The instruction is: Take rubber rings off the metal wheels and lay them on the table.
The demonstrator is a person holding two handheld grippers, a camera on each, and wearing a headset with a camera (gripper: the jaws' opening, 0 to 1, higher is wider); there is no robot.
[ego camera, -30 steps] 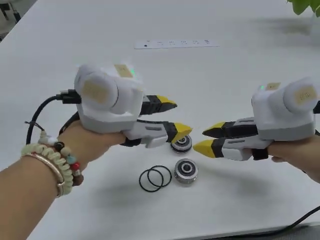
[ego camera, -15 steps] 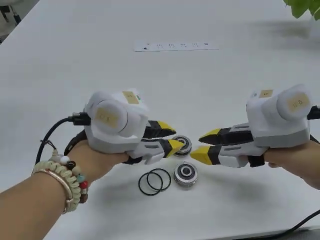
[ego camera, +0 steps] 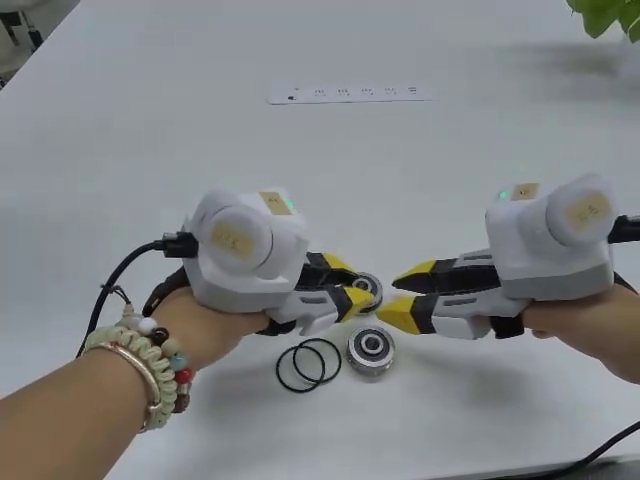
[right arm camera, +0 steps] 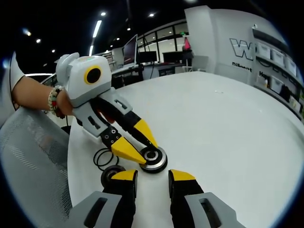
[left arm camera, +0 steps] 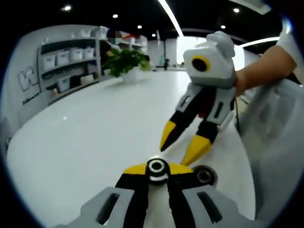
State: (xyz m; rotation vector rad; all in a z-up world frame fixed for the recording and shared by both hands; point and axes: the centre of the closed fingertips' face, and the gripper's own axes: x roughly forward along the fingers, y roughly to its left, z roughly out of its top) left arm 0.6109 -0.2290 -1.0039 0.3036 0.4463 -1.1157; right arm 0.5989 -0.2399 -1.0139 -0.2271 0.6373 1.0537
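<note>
Two metal wheels lie on the white table [ego camera: 420, 180]. My left gripper [ego camera: 352, 282] [left arm camera: 157, 176] is closed around the far wheel [ego camera: 366, 288] [left arm camera: 157, 167] [right arm camera: 153, 158], which has a dark band on its rim and sits between the yellow tips. The near wheel [ego camera: 371, 348] [left arm camera: 204, 175] [right arm camera: 112, 174] lies free just in front of it. Two black rubber rings [ego camera: 308, 362] [right arm camera: 105, 156] lie overlapping on the table, left of the near wheel. My right gripper [ego camera: 392, 293] [right arm camera: 153, 176] is open and empty, its tips a short way right of the far wheel, pointing at it.
A white power strip [ego camera: 350, 93] lies far back on the table. Green leaves [ego camera: 605, 12] show at the far right corner. A black cable [ego camera: 120, 280] trails from the left gripper, and another cable [ego camera: 600, 450] runs along the table's front edge.
The left gripper has come down and narrowed its jaws onto the far wheel. The right gripper has edged left toward that wheel. Rings and near wheel have not moved.
</note>
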